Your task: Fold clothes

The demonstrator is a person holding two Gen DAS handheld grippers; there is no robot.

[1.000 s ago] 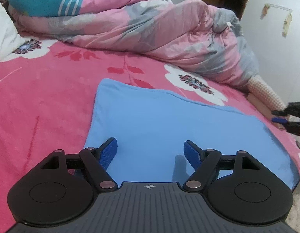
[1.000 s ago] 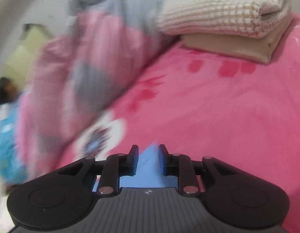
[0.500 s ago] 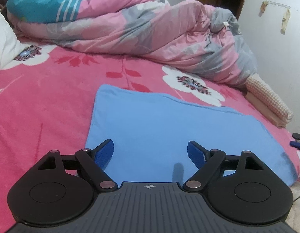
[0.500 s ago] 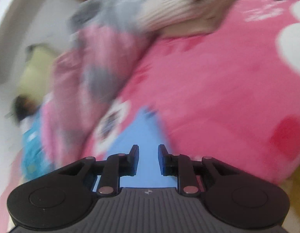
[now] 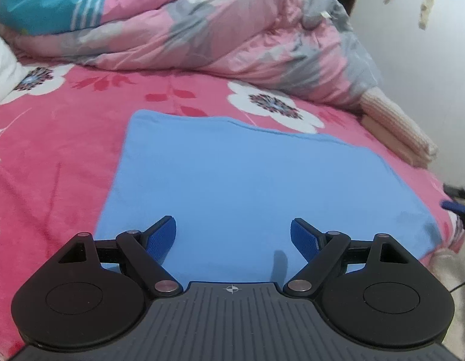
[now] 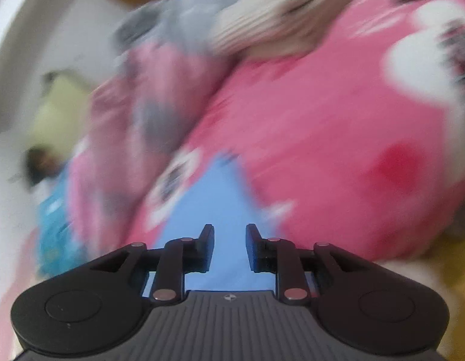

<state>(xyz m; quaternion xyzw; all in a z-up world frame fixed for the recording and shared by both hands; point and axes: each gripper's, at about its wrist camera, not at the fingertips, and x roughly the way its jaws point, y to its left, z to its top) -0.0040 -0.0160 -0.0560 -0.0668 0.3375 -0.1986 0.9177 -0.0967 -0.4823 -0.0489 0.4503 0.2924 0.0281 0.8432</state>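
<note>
Cloth [image 5: 250,180], blue, lies folded flat as a rectangle on the pink flowered bedsheet [image 5: 51,162]. Left gripper [image 5: 232,234] hovers over its near edge, jaws wide apart, nothing between them. Right gripper [image 6: 230,240] is over the cloth's end, jaws narrowly apart, gripping nothing; that view is motion-blurred. Rumpled pink-grey quilt [image 5: 220,36] lies beyond. Folded cream knit stack [image 5: 398,132] sits at the bed's right edge. No containers visible.

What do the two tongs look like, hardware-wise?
Both match. The left tongs have black linkage arms with silver pivot pins, round black side housings, a ribbed grey body with a small crosshair mark, and blue textured pads. The right tongs share that build; their pads look dark. No cables or sleeves are visible.
</note>
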